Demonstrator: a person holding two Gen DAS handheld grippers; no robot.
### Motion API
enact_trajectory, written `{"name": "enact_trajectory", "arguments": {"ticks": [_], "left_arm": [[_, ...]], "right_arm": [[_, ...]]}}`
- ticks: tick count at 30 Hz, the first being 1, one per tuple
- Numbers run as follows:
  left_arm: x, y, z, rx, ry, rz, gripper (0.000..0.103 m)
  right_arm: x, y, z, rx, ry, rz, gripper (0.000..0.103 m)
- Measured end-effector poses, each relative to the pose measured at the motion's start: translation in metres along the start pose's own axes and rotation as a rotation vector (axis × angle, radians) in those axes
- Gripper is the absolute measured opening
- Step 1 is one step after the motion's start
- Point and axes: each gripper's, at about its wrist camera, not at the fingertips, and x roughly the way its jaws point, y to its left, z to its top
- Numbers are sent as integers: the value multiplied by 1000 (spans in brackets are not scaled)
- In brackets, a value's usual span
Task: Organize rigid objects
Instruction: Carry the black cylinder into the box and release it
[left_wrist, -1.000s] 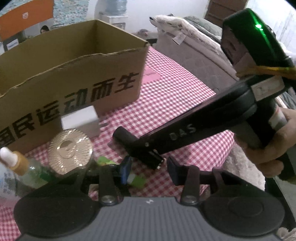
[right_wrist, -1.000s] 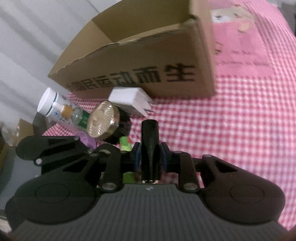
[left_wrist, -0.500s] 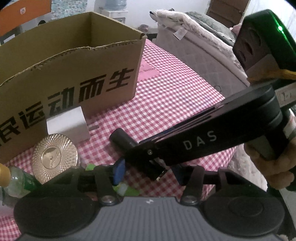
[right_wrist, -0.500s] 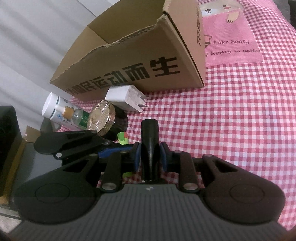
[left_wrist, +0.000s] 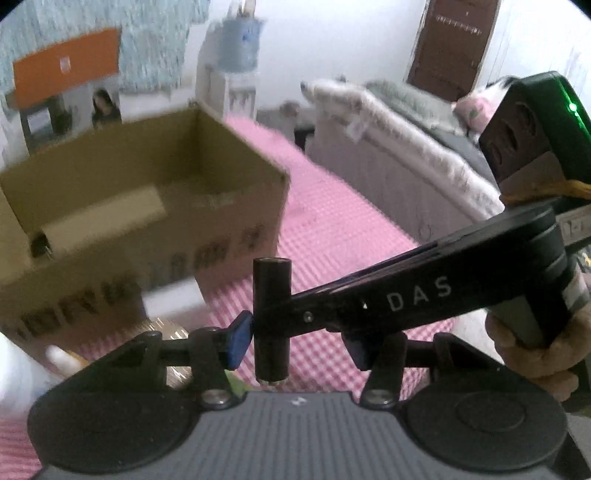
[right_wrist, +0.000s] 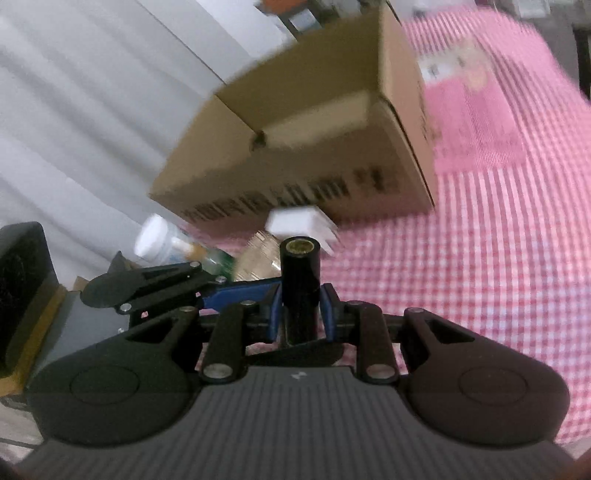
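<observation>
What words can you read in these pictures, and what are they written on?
"DAS": white letters on the side of the right gripper, seen from the left wrist.
Black print on the front of the cardboard box: too blurred to read in both views.
Pink patch on the checked tablecloth: too blurred to read.

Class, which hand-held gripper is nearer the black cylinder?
Right. The right hand-held gripper clamps the black cylinder; the left hand-held gripper is open around it, only one pad near.
</observation>
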Motion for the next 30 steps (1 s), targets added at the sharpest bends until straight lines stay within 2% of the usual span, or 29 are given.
{"name": "enact_trajectory", "arguments": {"ticks": [4, 8, 13, 17, 22, 25, 30], "left_arm": [[-33, 2, 15, 21, -78, 33, 53], [-60, 12, 39, 33, -138, 100, 53], [-75, 47, 75, 5, -142, 180, 54], [-56, 91, 99, -52, -47, 207, 54], [-12, 142, 106, -134, 126, 216, 54], [10, 166, 103, -173, 214, 212, 54], [37, 194, 100, -227, 321, 215, 54]], "right_arm": [[-18, 26, 15, -50, -60, 23, 21], [-29, 56, 40, -125, -102, 59, 21], [-17, 88, 87, -211, -123, 122, 21], [20, 95, 133, -198, -58, 183, 21], [98, 80, 177, -90, 123, 221, 21], [140, 70, 188, -33, 223, 223, 21], [185, 56, 193, 31, 359, 207, 21]]}}
